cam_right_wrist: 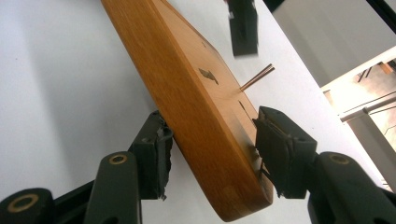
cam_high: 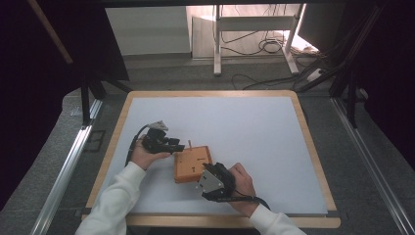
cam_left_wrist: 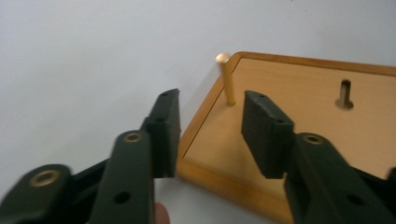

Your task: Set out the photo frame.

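Lying flat near the front edge of the counter (cam_high: pixel 254 127) is one wooden board (cam_high: pixel 192 164), with one thin wooden peg (cam_left_wrist: pixel 227 78) standing upright in a hole near its corner. One more hole (cam_left_wrist: pixel 344 94) shows in the board's top face, keyhole-shaped and empty. Two grippers are at work. The left gripper (cam_high: pixel 177 145) hangs just beside the board's far left corner, its two jaws spread apart with nothing between them and the peg a little way beyond their tips. The right gripper (cam_right_wrist: pixel 212 149) straddles the board's near edge, one jaw below and one above; whether the pads actually press the wood, I cannot tell. One hand (cam_high: pixel 243 180) holds each gripper.
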